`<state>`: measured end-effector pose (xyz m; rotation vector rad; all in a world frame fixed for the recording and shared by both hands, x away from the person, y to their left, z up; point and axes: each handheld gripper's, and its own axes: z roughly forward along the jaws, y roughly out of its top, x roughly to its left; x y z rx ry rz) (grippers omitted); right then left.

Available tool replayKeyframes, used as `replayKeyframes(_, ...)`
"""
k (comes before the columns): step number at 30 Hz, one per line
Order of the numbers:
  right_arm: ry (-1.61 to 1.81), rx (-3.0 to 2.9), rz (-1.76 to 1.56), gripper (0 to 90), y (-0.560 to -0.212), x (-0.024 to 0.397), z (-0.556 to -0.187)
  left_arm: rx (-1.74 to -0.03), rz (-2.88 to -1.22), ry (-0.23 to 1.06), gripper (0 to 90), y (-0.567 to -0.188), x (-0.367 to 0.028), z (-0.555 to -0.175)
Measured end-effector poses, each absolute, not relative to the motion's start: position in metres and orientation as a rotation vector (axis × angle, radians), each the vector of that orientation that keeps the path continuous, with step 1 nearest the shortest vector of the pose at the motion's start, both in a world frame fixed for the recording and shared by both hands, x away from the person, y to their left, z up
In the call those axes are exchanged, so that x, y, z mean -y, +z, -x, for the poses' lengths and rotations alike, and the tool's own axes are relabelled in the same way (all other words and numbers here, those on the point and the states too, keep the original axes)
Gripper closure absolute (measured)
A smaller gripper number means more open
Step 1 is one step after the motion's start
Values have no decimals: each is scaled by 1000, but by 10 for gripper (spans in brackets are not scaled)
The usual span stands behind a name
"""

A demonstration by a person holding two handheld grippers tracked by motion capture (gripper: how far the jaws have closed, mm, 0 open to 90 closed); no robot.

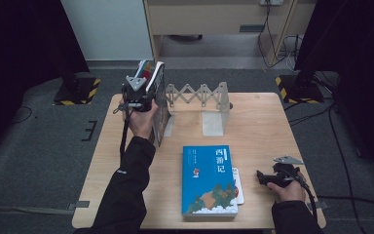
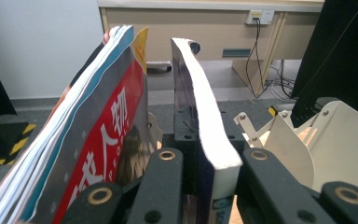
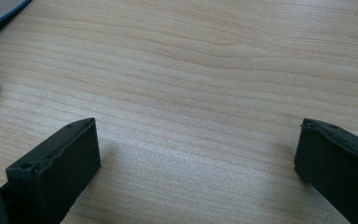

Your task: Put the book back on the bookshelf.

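Nearest, our right gripper (image 1: 265, 176) is resting on the table (image 1: 258, 122) with jaws spread wide and holding nothing, beside the blue book (image 1: 209, 179) lying flat. Farther off, our left gripper (image 1: 139, 100) is clamping a thin book (image 2: 200, 135) upright, jaws pinched almost shut on it, at the near end of the white bookstand (image 1: 202, 100), with a red magazine (image 2: 102, 149) leaning just beside it. We are judging the risk: the book's pages are bowing, so it could slump against the magazine or topple it.
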<state>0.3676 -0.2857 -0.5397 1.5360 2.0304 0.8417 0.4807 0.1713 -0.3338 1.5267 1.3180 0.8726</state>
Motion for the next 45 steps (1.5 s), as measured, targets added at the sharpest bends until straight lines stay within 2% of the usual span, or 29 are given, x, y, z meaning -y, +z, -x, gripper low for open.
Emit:
replayKeyframes(17,842,-2030,-1536,3,-540,286,-368,-1389,-1590,786,800,-340,-181,-468)
replayKeyframes(23,842,-2030,-1536,3,-540,286,-368,-1411,-1582,746,765,-339,-182,-472)
replayKeyframes(32,842,-2030,-1536,3,-540,286,-368,-1425,-1604,770,682,-344,-169,-485)
replayKeyframes(36,842,-2030,-1536,3,-540,286,-368,-1452,-1612,765,703,-348,-168,-492)
replayKeyframes(39,842,-2030,-1536,3,-540,286,-368,-1474,-1611,768,780,-347,-169,-494)
replayKeyframes(42,842,-2030,-1537,3,-540,286,-368,-1479,-1594,747,816,-344,-170,-493)
replayKeyframes(45,842,-2030,-1536,3,-540,286,-368,-1470,-1596,794,819,-341,-168,-491)
